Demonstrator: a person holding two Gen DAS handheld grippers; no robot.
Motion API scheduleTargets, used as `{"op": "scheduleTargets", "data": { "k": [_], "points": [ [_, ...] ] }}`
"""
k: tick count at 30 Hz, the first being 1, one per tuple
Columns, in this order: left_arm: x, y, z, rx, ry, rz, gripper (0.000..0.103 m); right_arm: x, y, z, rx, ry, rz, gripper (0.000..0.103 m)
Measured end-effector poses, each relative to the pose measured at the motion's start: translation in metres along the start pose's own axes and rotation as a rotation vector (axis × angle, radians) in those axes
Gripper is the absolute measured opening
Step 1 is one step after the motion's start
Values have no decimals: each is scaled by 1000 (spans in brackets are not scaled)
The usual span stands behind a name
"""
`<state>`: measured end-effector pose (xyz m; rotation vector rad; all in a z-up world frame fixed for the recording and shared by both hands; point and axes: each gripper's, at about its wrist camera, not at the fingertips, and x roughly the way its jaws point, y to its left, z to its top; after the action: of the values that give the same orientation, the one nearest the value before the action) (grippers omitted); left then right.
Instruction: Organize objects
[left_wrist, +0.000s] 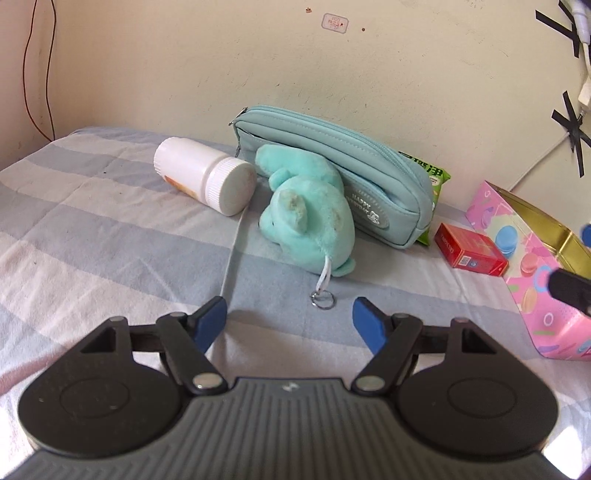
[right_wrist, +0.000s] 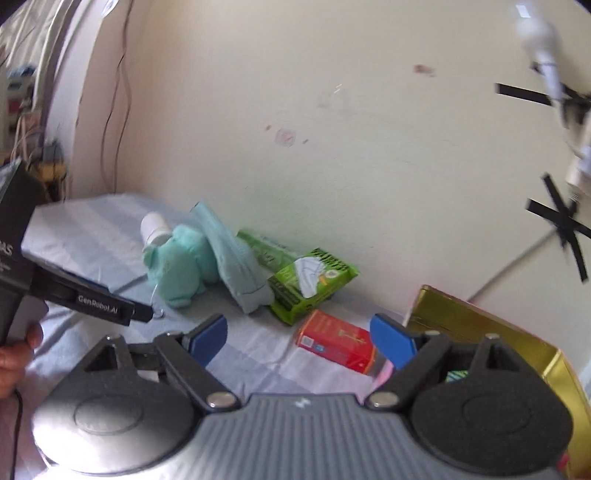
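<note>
- Left gripper (left_wrist: 289, 314) hangs over the striped bedsheet (left_wrist: 110, 229), jaws spread, nothing between them, the mint plush toy (left_wrist: 306, 210) just ahead beside the white bottle (left_wrist: 205, 177).
- Right gripper (right_wrist: 299, 334) gapes wide and empty near the red box (right_wrist: 336, 345), with the open tin (right_wrist: 480, 325) alongside.
</note>
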<state>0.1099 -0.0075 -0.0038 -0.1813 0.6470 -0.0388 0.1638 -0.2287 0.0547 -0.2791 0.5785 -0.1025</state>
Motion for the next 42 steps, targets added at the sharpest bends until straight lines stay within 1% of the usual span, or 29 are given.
{"op": "scheduleTargets", "data": {
  "k": [3,4,6,7,9,10,12,15,18,19,22,23,24,25,27,28,29,30,34,37,38,39,40,41,42],
  "points": [
    [-2,1,-1,-4,2,-22,78,50,-6,29,-106,176,81,91],
    [-2,2,-1,-7,3,-28,78,66,-7,35,-141,223,97,91],
    [-2,3,-1,-13,9,-38,78,93,-8,42,-228,299,107,93],
    [-2,5,-1,-18,12,-42,78,105,-10,40,-263,336,97,93],
    [-1,6,-1,-25,23,-53,78,127,-17,40,-290,407,86,96],
    [0,6,-1,-26,27,-57,78,136,-22,40,-294,434,97,97],
    [0,5,-1,-23,31,-67,79,146,-28,38,-318,454,124,101],
    [0,3,-1,-15,42,-90,79,156,-37,33,-351,481,171,102],
    [1,1,-1,-9,47,-103,80,167,-43,25,-366,523,192,102],
    [1,1,-1,-10,48,-105,80,168,-48,26,-343,514,211,103],
    [1,1,-1,-9,48,-105,81,172,-59,23,-263,532,254,102],
    [1,1,-1,-6,49,-106,82,172,-64,23,-223,542,276,99],
    [1,1,-1,-4,50,-108,84,172,-70,22,-173,557,306,92],
    [1,0,-1,-2,49,-106,84,171,-73,21,-143,565,320,89],
    [2,-1,-1,1,48,-103,84,164,-73,19,-121,562,342,78],
    [1,0,-1,0,48,-102,84,161,-73,18,-94,570,364,75],
    [1,1,-1,-4,47,-103,84,157,-70,17,-78,574,386,69],
    [1,2,-1,-10,47,-105,84,151,-64,16,-82,570,404,66],
    [0,7,0,-33,47,-126,84,111,-20,7,-161,531,498,62],
    [1,8,1,-50,48,-167,84,70,19,-6,-247,489,574,64],
    [0,8,1,-51,47,-184,84,58,29,-12,-267,475,588,67],
    [-2,7,1,-51,47,-207,84,47,38,-14,-286,452,597,67],
    [-3,6,0,-48,48,-231,84,32,48,-18,-304,395,545,68],
    [-4,5,0,-44,49,-258,84,22,52,-21,-319,362,513,78],
    [-5,4,-1,-39,51,-282,84,11,51,-26,-301,315,479,85]
  ]
}}
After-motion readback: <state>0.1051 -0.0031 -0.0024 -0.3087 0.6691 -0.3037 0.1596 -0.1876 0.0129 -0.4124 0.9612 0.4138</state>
